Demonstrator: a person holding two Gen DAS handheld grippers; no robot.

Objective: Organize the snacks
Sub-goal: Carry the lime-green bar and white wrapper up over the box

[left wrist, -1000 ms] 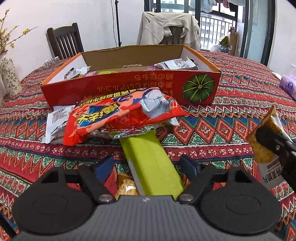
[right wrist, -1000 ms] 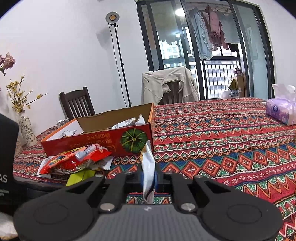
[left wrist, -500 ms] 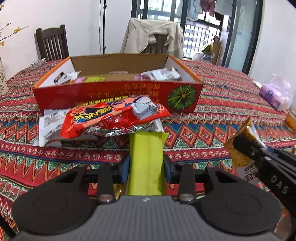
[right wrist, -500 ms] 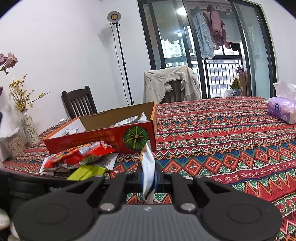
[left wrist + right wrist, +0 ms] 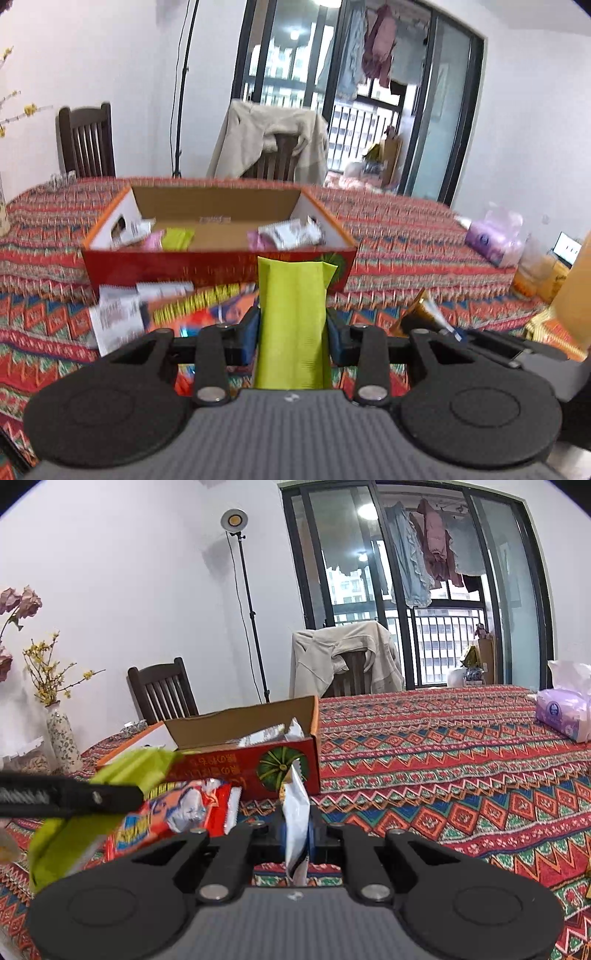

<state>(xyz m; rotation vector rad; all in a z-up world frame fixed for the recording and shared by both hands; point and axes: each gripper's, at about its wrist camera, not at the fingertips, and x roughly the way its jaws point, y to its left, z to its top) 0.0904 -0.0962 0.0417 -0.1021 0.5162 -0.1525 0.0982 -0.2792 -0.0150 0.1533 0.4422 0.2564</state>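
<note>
Left hand-held gripper (image 5: 293, 334) pinched on flat lime-green foil snack packet (image 5: 291, 325), lifted clear of the bench (image 5: 424, 236) covered in red patterned cloth; jaws drawn in onto it within the last second; pointed at open red cardboard box with pumpkin print (image 5: 218, 258) near the far left edge. Right hand-held gripper (image 5: 296, 830) pressed together on thin white-and-orange sachet (image 5: 296, 812), held low in front of the box. Best carried level over the near wall, then released low inside on bare floor between sachets; red crinkled chip bag (image 5: 173, 821) left at the box's foot.
</note>
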